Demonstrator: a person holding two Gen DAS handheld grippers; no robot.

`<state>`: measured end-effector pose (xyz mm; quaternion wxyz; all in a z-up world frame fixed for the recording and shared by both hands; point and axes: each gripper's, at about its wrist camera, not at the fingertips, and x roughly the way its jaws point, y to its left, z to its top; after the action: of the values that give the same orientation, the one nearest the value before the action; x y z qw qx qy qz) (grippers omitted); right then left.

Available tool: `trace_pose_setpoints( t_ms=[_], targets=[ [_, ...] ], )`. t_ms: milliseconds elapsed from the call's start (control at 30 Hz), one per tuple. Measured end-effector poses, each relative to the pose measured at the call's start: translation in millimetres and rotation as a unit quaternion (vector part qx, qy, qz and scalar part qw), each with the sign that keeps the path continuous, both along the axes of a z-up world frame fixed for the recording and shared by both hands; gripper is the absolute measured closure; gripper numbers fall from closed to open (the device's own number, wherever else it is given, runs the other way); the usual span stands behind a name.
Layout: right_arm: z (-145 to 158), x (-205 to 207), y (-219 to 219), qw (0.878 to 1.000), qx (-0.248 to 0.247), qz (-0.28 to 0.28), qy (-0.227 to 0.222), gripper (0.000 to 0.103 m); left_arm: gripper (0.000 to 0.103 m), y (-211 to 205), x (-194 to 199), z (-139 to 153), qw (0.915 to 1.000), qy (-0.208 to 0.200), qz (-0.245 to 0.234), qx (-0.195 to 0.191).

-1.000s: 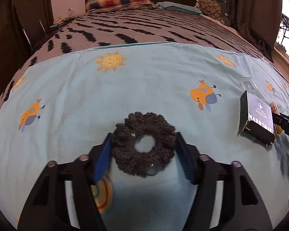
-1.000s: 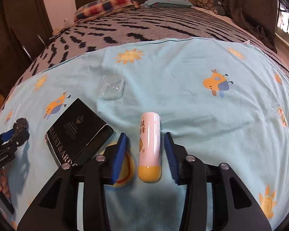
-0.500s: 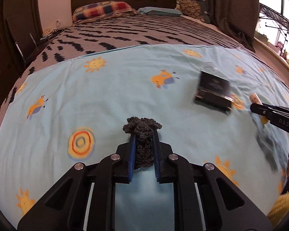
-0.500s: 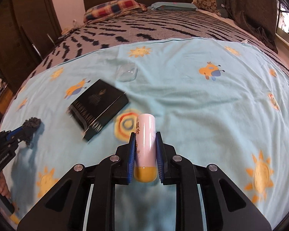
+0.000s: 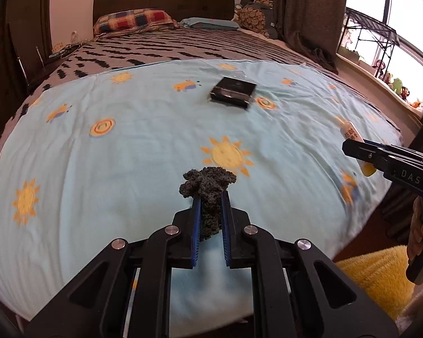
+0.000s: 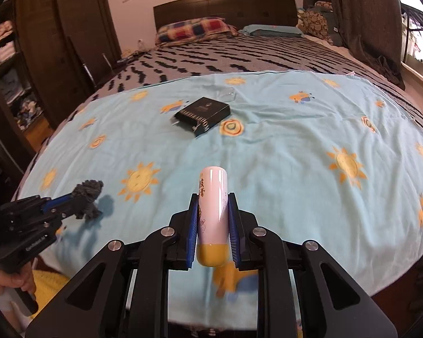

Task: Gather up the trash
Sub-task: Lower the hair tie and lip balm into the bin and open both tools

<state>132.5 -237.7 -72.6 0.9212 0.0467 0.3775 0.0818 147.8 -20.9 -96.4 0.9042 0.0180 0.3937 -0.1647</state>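
Now the dark knitted scrunchie (image 5: 208, 194) is clamped between the blue pads of the left claw (image 5: 210, 211), bunched upward and lifted clear of the light blue sheet (image 5: 143, 152) spread on the bed. The jaws of this claw have just been closing, with the scrunchie pinched between them. The white tube with a yellow cap (image 6: 213, 214) is held lengthwise in the right claw (image 6: 213, 219), whose jaws have likewise just closed onto it; the tube is raised above the sheet. A black box (image 6: 203, 115) is left lying on the sheet, well apart from both claws, with a clear plastic piece (image 6: 228, 94) just beyond it. A hand (image 6: 14, 281) is seen on the left handle, near a yellow fuzzy fabric (image 5: 372, 273).
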Motion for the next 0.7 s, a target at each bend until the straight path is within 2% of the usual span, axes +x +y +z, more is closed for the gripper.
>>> trace_pose_setpoints(
  t_ms=[300,467,700],
  targets=[
    [-26.6,-72.6,13.2,1.000,0.012,0.019,0.007,0.082,0.091,-10.8,-77.5,-15.0,0.9995,-0.004,-0.026,-0.018],
    [-52.5,-98.0,14.2,0.999,0.017,0.026,0.030,0.082,0.091,-18.0,-107.8,-34.1,0.9988,0.017,-0.037,-0.028],
    [-98.9,-116.9,18.7,0.996,0.024,0.030,0.086,0.082,0.091,-33.5,-134.5,-76.5,0.9962,0.062,-0.060,-0.013]
  ],
)
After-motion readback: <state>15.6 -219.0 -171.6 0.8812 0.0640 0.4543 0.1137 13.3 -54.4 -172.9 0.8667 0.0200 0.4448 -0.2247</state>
